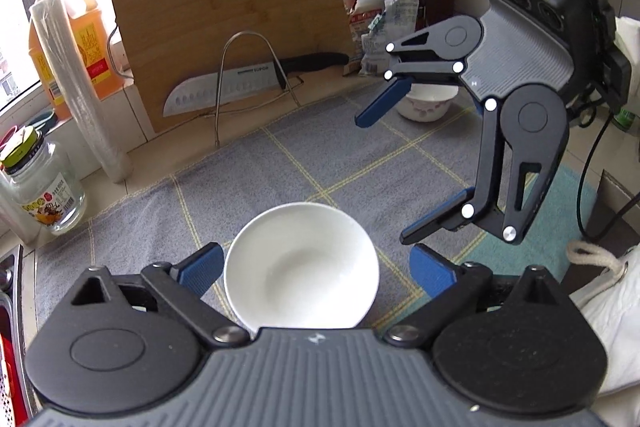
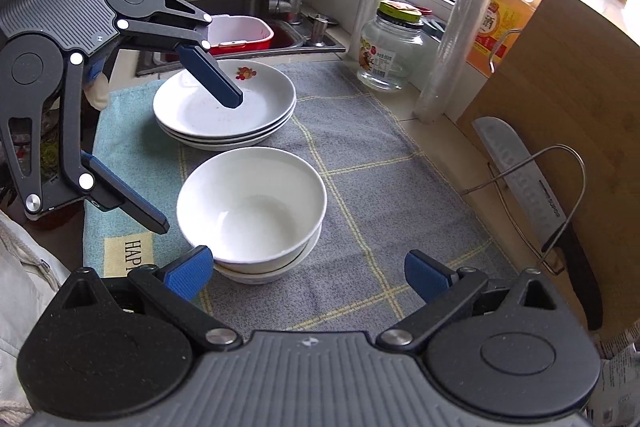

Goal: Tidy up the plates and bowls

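Observation:
Two white bowls (image 2: 252, 207) sit nested on the grey checked cloth (image 2: 380, 187), seen from above as one white bowl (image 1: 300, 267) in the left wrist view. Behind them is a stack of white plates (image 2: 224, 103), the top one with a fruit print. My left gripper (image 1: 316, 253) hovers over the bowls, open, its pads not pressing the rim; in the right wrist view the left gripper (image 2: 198, 163) spans plates and bowls. My right gripper (image 2: 308, 253) is open and empty just right of the bowls, and the right gripper (image 1: 383, 179) shows at right. A small flowered bowl (image 1: 428, 103) stands behind it.
A bamboo cutting board (image 1: 224, 19) leans at the back with a knife (image 1: 224, 87) in a wire rack. A glass jar (image 1: 44, 187), cling-film roll (image 1: 76, 87) and oil bottle (image 1: 84, 39) line the window side. A sink (image 2: 248, 3) with a red basin (image 2: 240, 35) lies beyond the plates.

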Action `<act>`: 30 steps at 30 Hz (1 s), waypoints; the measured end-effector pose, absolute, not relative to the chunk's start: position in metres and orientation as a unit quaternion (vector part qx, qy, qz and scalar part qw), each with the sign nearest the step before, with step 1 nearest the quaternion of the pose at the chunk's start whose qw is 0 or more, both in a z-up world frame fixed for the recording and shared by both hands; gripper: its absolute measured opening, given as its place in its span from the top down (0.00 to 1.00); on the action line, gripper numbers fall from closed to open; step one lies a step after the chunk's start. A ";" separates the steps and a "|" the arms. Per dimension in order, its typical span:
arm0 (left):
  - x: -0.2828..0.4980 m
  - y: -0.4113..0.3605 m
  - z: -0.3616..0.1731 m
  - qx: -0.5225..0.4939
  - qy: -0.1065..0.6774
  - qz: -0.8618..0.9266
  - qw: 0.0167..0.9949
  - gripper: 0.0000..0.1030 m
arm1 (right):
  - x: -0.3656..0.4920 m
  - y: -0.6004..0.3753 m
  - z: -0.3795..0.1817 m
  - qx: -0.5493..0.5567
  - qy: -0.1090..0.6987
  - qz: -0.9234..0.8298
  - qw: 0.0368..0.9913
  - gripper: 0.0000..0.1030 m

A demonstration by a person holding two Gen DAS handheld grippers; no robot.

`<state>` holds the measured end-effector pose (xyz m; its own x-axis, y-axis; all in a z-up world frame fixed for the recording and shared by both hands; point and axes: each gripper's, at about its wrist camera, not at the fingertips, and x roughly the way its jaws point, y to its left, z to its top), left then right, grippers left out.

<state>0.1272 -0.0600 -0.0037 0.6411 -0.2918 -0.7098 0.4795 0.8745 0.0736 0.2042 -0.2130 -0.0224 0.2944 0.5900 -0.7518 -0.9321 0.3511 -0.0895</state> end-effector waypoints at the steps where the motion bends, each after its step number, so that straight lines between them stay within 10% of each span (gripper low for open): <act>1: 0.128 -0.062 -0.002 0.122 0.355 -0.216 0.902 0.02 | 0.205 -0.218 -0.022 -0.264 0.321 0.491 0.766 0.00; 30: 0.242 -0.254 -0.070 0.078 0.369 -0.246 0.893 0.01 | 0.294 -0.430 -0.080 -0.252 0.394 0.324 0.822 0.00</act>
